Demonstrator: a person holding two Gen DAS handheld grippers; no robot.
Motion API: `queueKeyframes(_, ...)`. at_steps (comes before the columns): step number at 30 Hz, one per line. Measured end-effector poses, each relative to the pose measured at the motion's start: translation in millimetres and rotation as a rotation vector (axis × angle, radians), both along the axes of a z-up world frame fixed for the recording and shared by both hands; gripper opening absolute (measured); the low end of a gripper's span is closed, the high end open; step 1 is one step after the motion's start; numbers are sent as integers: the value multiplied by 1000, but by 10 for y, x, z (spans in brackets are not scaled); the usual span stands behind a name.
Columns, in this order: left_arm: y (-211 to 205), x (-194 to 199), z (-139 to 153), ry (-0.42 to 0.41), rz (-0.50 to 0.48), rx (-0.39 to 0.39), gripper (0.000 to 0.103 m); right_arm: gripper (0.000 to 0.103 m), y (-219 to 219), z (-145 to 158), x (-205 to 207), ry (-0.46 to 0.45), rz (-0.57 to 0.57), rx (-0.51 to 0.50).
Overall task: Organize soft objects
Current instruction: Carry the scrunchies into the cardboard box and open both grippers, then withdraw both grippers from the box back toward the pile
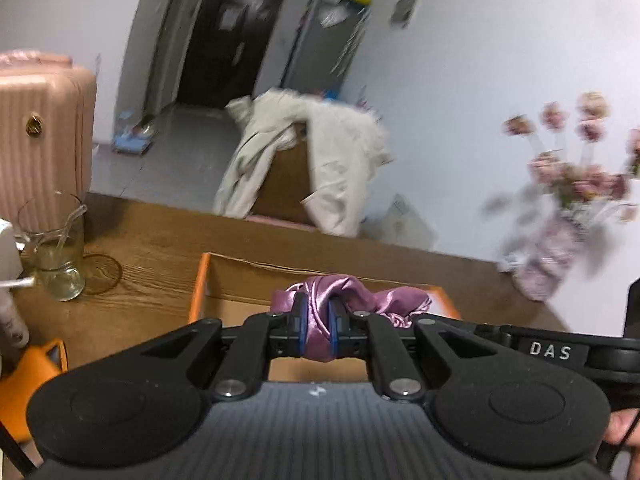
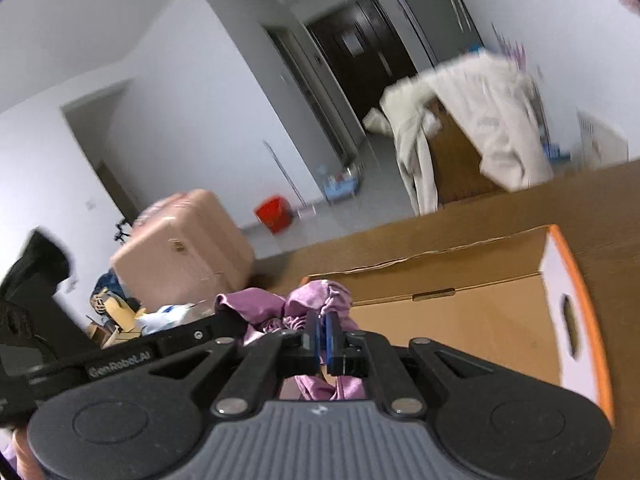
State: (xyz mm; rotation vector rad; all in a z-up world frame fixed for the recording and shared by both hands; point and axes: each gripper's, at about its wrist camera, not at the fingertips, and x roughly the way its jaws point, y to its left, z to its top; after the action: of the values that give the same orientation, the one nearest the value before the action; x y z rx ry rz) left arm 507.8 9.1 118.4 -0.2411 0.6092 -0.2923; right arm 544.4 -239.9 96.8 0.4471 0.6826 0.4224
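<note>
Soft, even indoor light — motion blur throughout, fisheye-bent edges, dark corners.

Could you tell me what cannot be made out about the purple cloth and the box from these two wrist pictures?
- Purple satin cloth: its lower part is hidden behind the left gripper in the left wrist view, and behind the right gripper in the right wrist view, so its shape and what kind of item it is stay unclear.
- Cardboard box: its floor is hidden by both grippers, so any contents cannot be seen.
- Flowers in the vase: motion blur in the left wrist view.
</note>
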Motion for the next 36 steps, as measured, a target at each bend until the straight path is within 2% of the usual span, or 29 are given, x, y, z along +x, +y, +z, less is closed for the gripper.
queueKeyframes(4, 17, 664, -228, 94, 43, 56, 11, 3, 151, -351, 726, 137, -13, 8)
queueKeyframes(9, -29, 1025, -461, 116, 46, 176, 13, 3, 308, -693, 1212, 228, -21, -3)
queueKeyframes(11, -34, 1080, -517, 126, 27, 200, 21, 4, 357, -794, 1318, 248, -31, -21)
queueKeyframes(13, 5, 1082, -515, 111, 24, 193, 42, 9, 401, -876, 1342, 260, -27, -36)
queueKeyframes(15, 22, 1051, -484, 91, 33, 194, 43, 15, 454, -920, 1361, 273, -15, -45)
queueKeyframes(17, 14, 1040, -432, 89, 28, 203, 44, 28, 472, -924, 1356, 263, 2, -49)
queueKeyframes(19, 35, 1006, -377, 90, 42, 208, 45, 33, 459, -855, 1282, 254, -11, -54)
queueKeyframes(23, 58, 786, -147, 64, 46, 224, 45, 34, 306, -523, 1005, 202, -21, -70)
queueKeyframes(27, 53, 425, 149, 18, 42, 248, 69, 43, 60, -83, 638, 130, -48, -115)
queueKeyframes(29, 41, 208, 283, -9, 36, 266, 70, 54, -60, 93, 446, 98, -71, -149)
queueKeyframes(33, 45, -277, 561, -43, 36, 268, 77, 62, -336, 400, -50, 46, -105, -190)
queueKeyframes(36, 27, -676, 748, -94, 35, 275, 84, 74, -535, 570, -489, 1, -139, -220)
